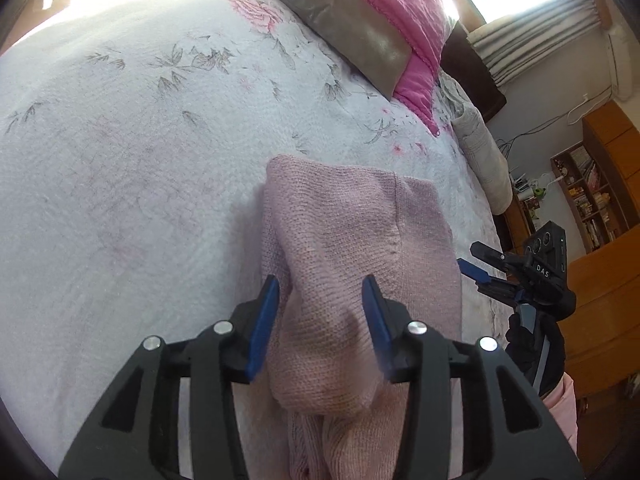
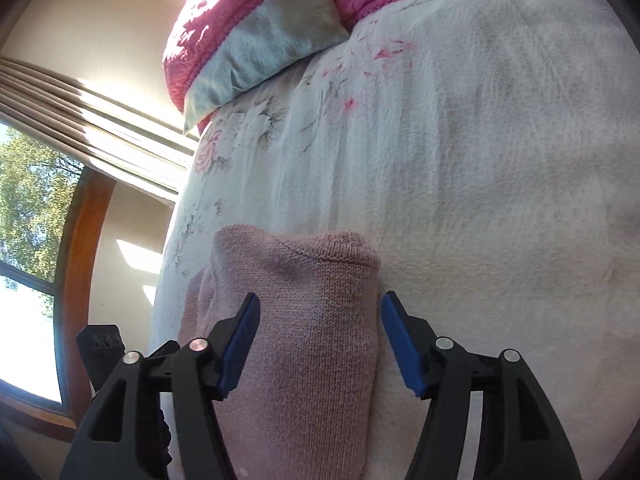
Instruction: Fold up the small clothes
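Pink knit garment (image 1: 340, 264) lies folded on the bedspread (image 1: 120, 200); soft, light, limp. Left gripper (image 1: 320, 320) and right gripper (image 2: 318, 338) both released. Grasp at a folded edge.

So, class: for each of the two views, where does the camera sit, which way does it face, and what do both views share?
Left wrist: rides the left hand-held gripper, looks along open fingers over the pink knit garment toward the pillows; the right hand-held gripper shows beyond it.
Right wrist: rides the right hand-held gripper, facing the garment and the window.
Shared: garment, floral bedspread, pillows.
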{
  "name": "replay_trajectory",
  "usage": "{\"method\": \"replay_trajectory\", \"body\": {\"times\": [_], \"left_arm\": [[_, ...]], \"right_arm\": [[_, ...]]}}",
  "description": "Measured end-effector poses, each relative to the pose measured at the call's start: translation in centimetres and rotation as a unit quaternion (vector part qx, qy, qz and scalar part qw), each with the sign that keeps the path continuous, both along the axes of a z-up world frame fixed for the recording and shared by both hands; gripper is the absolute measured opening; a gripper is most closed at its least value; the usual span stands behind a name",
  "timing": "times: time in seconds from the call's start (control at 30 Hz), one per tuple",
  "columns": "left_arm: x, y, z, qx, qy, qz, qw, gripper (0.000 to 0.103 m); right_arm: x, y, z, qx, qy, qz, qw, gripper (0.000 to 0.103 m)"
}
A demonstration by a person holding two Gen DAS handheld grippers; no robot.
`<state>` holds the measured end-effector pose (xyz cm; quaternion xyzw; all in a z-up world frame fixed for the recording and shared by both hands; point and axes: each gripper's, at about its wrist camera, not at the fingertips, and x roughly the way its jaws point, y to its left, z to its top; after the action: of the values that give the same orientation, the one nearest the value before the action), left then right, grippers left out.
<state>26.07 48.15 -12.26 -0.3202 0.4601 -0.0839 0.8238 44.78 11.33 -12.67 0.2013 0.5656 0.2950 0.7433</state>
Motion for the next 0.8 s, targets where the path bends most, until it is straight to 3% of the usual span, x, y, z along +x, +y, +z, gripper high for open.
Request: {"method": "replay_trajectory", "body": {"times": [0.07, 0.27, 0.47, 0.57, 0.63, 0.67, 0.73, 0.8], "left_arm": [[-1.4, 0.3, 0.1, -0.01, -0.002, -0.005, 0.9999, 0.059], [-2.4, 0.1, -2.7, -0.051, 0.017, -0.017, 0.9984, 0.059], [0.6, -1.6, -4.6, -0.107, 0.027, -0.048, 0.9928, 0.061], [2.3, -2.8, -5.2, -0.114, 0.034, -0.059, 0.9912, 0.073], [3.0, -3.5, -5.4, -0.112, 0.039, -0.062, 0.991, 0.076], [3.3, -3.8, -5.4, -0.107, 0.041, -0.066, 0.9912, 0.079], [3.4, -4.5, -5.3, -0.098, 0.039, -0.069, 0.9921, 0.079], [3.2, -5.1, -5.1, -0.091, 0.033, -0.074, 0.9926, 0.076]], "right_arm": [[-1.6, -0.5, 0.5, 0.013, -0.005, 0.019, 1.0, 0.072], [-5.2, 0.0, -1.1, 0.029, 0.014, 0.069, 0.997, 0.077], [-5.4, 1.0, -3.3, 0.035, 0.034, 0.07, 0.996, 0.08], [-4.9, 1.0, -4.3, 0.045, 0.046, 0.065, 0.996, 0.083], [-4.6, 1.2, -5.7, 0.042, 0.062, 0.06, 0.995, 0.084], [-4.5, 1.2, -6.4, 0.051, 0.07, 0.056, 0.995, 0.089], [-4.7, 1.3, -6.8, 0.061, 0.064, 0.051, 0.995, 0.091], [-5.1, 1.9, -6.6, 0.065, 0.055, 0.06, 0.995, 0.084]]}}
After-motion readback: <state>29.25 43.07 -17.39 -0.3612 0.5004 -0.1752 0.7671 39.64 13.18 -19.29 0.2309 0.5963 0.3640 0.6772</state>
